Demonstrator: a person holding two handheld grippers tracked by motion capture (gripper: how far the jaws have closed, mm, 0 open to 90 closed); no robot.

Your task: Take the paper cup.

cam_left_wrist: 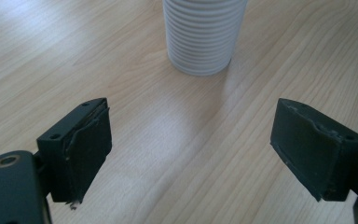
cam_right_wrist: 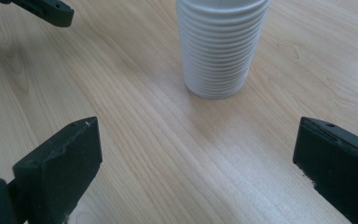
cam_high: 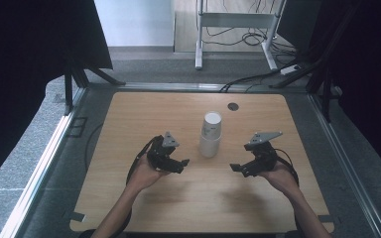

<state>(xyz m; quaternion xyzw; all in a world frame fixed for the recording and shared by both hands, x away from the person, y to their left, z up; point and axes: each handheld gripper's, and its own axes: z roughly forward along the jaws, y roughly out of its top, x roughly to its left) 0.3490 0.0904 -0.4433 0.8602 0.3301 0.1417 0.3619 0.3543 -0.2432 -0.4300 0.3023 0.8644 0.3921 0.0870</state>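
Note:
A tall stack of white ribbed paper cups (cam_high: 211, 135) stands upright near the middle of the wooden table (cam_high: 129, 114). My left gripper (cam_high: 182, 163) hovers to the left of the stack, jaws wide apart with nothing between them. In the left gripper view the cup stack (cam_left_wrist: 203, 35) rises ahead of the open left gripper (cam_left_wrist: 191, 149). My right gripper (cam_high: 234, 168) sits to the right of the stack, also open and empty. From the right gripper view the cup stack (cam_right_wrist: 220, 46) stands ahead of the right gripper (cam_right_wrist: 196, 172), and the tip of the left gripper (cam_right_wrist: 46, 11) shows at the top left.
A small dark round hole (cam_high: 233, 106) is set in the table near its far edge. Metal rails (cam_high: 44, 163) border the table on both sides. Beyond the far edge stand a white frame leg (cam_high: 198, 49) and loose cables (cam_high: 250, 37) on the floor.

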